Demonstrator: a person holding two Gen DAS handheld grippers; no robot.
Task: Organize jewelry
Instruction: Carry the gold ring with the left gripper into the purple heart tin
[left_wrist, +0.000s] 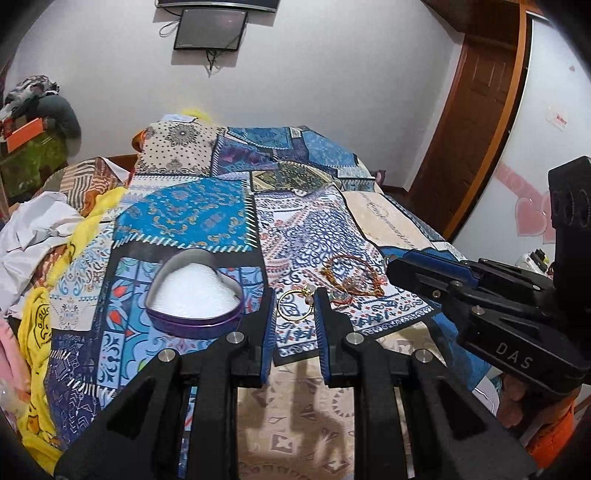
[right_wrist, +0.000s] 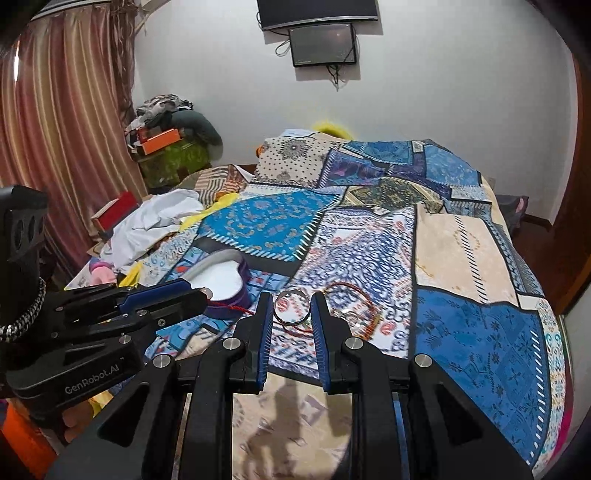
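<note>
A purple heart-shaped tin (left_wrist: 195, 291) with white padding lies open on the patterned bedspread; it also shows in the right wrist view (right_wrist: 225, 277). A gold ring-shaped bangle (left_wrist: 293, 304) lies on the cloth just beyond my left gripper (left_wrist: 294, 306), which is open and empty. A red and gold bracelet (left_wrist: 352, 277) lies right of the bangle. My right gripper (right_wrist: 292, 312) is open, with a silver bangle (right_wrist: 293, 306) on the cloth between its fingertips. The red bracelet (right_wrist: 354, 308) lies right of it. A thin red thread (right_wrist: 231, 305) runs from the left gripper's tip.
The patchwork bedspread (left_wrist: 229, 218) covers the bed. White and yellow clothes (left_wrist: 44, 236) are piled at the left. A cluttered stand (right_wrist: 166, 147) and curtain (right_wrist: 62, 122) are at the far left, a wooden door (left_wrist: 469, 122) at the right.
</note>
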